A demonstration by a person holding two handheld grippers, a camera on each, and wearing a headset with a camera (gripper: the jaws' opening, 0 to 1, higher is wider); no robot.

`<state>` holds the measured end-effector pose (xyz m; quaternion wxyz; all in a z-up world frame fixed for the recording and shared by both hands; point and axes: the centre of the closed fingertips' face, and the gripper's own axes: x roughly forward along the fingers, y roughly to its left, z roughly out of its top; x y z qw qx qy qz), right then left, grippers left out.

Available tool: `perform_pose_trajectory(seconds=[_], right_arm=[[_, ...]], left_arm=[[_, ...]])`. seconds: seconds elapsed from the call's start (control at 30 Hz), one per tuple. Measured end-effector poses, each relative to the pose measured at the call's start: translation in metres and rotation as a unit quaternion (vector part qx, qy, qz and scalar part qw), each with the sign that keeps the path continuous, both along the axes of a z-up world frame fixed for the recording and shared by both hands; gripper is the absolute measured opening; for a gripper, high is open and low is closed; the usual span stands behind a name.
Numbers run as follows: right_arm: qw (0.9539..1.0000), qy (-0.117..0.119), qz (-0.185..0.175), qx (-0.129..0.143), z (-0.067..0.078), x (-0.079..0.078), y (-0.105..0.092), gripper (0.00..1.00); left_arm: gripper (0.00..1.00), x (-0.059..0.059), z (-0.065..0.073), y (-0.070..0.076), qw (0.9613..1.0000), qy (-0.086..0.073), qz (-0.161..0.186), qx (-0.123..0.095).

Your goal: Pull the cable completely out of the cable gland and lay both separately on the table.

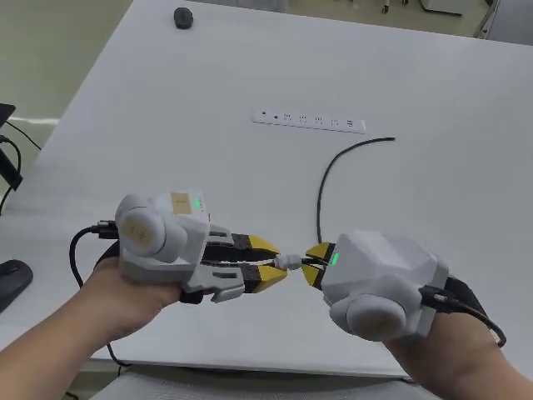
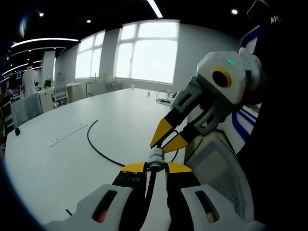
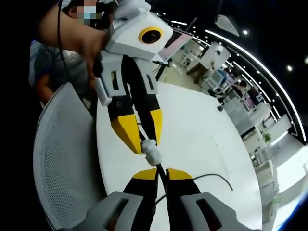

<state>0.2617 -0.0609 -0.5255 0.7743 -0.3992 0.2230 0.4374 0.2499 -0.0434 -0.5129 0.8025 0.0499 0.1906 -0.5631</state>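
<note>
**Gland and cable pinched tip to tip, pull not yet done**

Closest to the person, the left gripper (image 1: pixel 276 261) is closed on the white cable gland (image 1: pixel 291 262), its yellow tips pinching the fitting from both sides. Facing it, almost tip to tip, the right gripper (image 1: pixel 311 262) is clamped on the black cable (image 1: pixel 320 196) just where the cable leaves the gland.

This head-on hold looks deliberate. One tool anchors the fitting and the other takes the wire close in, so drawing the two apart would pull straight along the gland's bore and not bend the cable.

The left gripper view shows a dark strand running back between that gripper's own jaws, behind the gland (probably the cable's short end, though it is too dim to be sure). By that sign the cable is judged to be still threaded through. Both parts appear to be held up off the table (image 1: pixel 166 125), so neither is laid down.

Beyond the right gripper, the slack cable lies on the tabletop and curves away. Its free end rests short of a white power strip (image 1: pixel 308 121). Far beyond the left gripper, a small dark object (image 1: pixel 183 17) sits near the far edge.
</note>
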Motion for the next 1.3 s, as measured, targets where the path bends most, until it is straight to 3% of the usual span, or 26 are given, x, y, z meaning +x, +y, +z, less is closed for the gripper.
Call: perform_pose_trajectory(seconds=[0.3,0.6,0.8,0.97,1.1,1.3], right_arm=[[0.9991,0.025,-0.031,0.015,-0.005,0.003,-0.014,0.00],[0.9929,0.061,-0.087,0.053,-0.012,0.008,-0.035,0.00],[0.9841,0.089,-0.130,0.081,-0.019,0.012,-0.050,0.00],[0.9799,0.095,-0.153,0.085,-0.027,0.017,-0.063,0.00],[0.9718,0.110,-0.182,0.101,-0.036,0.020,-0.074,0.01],[0.9640,0.124,-0.208,0.110,-0.051,0.021,-0.083,0.01]], left_arm=[[0.15,0.000,0.000,0.002,1.0000,0.000,0.003,0.001],[0.15,0.001,0.001,0.001,1.0000,0.000,0.005,-0.001],[0.15,0.003,0.002,-0.002,1.0000,-0.001,0.005,-0.003],[0.15,0.004,0.001,-0.003,1.0000,0.002,0.006,-0.002],[0.15,0.006,0.000,-0.004,1.0000,0.003,0.009,-0.001],[0.15,0.006,-0.003,-0.006,0.9999,0.005,0.008,0.004]])
